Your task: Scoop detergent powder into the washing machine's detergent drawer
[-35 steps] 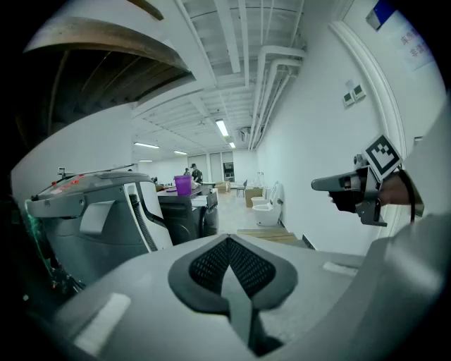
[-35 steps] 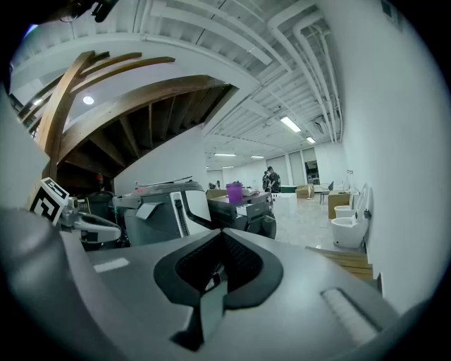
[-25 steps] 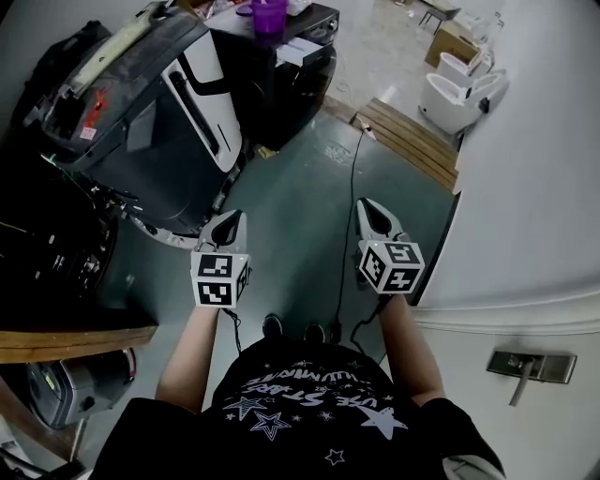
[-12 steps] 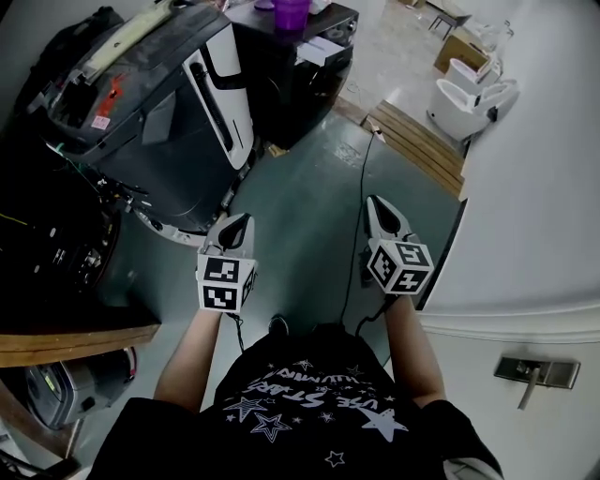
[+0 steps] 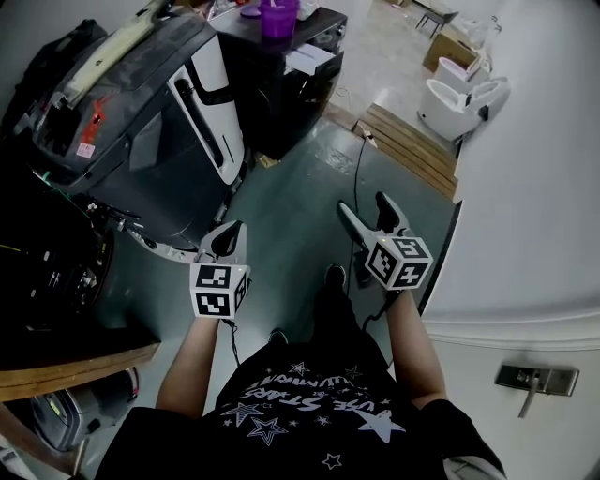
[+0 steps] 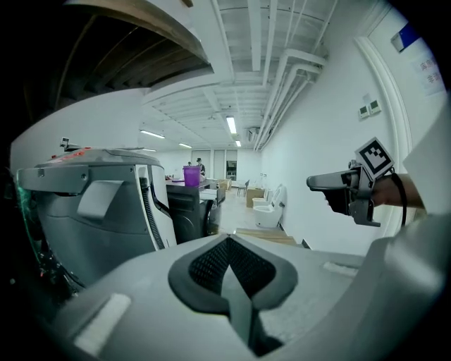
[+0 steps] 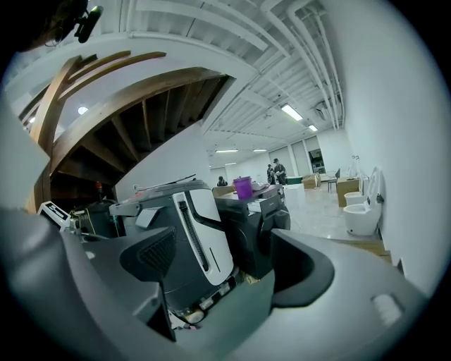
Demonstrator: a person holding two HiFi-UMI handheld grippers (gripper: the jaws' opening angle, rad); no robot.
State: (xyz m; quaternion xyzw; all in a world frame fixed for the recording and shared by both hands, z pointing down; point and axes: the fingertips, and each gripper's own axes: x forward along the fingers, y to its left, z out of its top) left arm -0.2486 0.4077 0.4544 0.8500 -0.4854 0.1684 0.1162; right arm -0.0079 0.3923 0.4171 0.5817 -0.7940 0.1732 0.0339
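In the head view my left gripper (image 5: 232, 234) is held above the green floor with its jaws together and nothing in them; the left gripper view shows the same gripper (image 6: 229, 264) with its pads closed on each other. My right gripper (image 5: 364, 208) is held level with it to the right, jaws spread and empty, as the right gripper view confirms for that gripper (image 7: 232, 268). Far ahead stands a black washing machine (image 5: 281, 84) with a purple container (image 5: 278, 17) on top. No scoop or detergent drawer shows.
A large grey and white machine (image 5: 141, 122) lies tilted at the left. A cable (image 5: 354, 178) runs along the floor between the grippers. A wooden pallet (image 5: 412, 141) and white toilets (image 5: 459, 89) stand at the back right. At the right is a white door with a handle (image 5: 534, 380).
My right gripper has gone from shut to open. The left one stays shut and has shifted slightly down-left. The person's foot has stepped forward between the grippers.
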